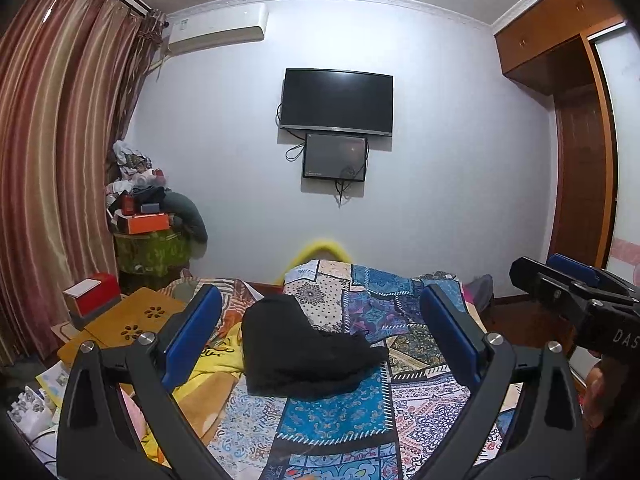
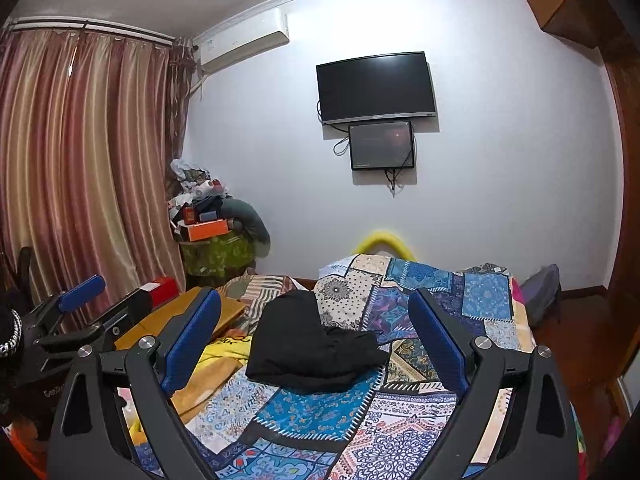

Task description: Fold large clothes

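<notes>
A black garment (image 1: 298, 350) (image 2: 310, 346) lies folded in a compact bundle on the patchwork bedspread (image 1: 340, 412) (image 2: 320, 408), with a thin cord trailing from its right side. My left gripper (image 1: 320, 320) hangs above the near part of the bed, open, nothing between its blue pads (image 1: 192, 332). My right gripper (image 2: 316, 320) is also open and empty, held back from the garment at about the same height. The right gripper (image 1: 576, 280) shows at the right edge of the left wrist view, and the left gripper (image 2: 108, 300) at the left edge of the right wrist view.
A yellow blanket (image 1: 208, 376) is bunched at the bed's left side. A low wooden table (image 1: 132, 320) with a red box (image 1: 94, 292) stands left of the bed. Clutter is piled in the corner (image 1: 148, 208) by the curtains (image 1: 60, 160). A wardrobe (image 1: 580, 120) is at the right.
</notes>
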Demonstrator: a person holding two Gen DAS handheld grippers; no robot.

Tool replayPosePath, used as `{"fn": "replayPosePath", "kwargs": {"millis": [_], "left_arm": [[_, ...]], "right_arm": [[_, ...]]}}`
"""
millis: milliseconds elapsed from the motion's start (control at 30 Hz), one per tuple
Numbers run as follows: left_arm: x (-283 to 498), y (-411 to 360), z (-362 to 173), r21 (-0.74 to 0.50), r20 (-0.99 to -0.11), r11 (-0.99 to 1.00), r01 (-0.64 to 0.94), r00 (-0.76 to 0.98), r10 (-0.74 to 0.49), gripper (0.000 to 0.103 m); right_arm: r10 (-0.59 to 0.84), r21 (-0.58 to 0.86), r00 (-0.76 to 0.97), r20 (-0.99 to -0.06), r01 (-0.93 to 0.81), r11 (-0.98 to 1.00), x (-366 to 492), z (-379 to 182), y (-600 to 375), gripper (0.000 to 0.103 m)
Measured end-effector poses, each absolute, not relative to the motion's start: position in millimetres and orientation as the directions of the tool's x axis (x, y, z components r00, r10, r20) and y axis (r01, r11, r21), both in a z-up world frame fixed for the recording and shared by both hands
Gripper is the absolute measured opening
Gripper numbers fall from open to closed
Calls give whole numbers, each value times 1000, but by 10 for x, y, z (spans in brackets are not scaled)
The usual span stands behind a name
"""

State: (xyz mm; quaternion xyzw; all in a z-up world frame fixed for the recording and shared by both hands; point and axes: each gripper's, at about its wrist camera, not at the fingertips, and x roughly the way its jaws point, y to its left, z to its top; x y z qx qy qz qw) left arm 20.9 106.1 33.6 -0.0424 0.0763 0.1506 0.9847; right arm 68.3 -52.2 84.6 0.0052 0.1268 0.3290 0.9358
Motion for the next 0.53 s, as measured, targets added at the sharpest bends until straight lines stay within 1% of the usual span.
{"fn": "replayPosePath", "kwargs": {"millis": [533], "left_arm": [[210, 1065, 352, -67, -162, 953, -296, 946, 282, 102]], "right_arm": [[619, 110, 748, -240, -613, 783, 724, 832, -514, 94]]}}
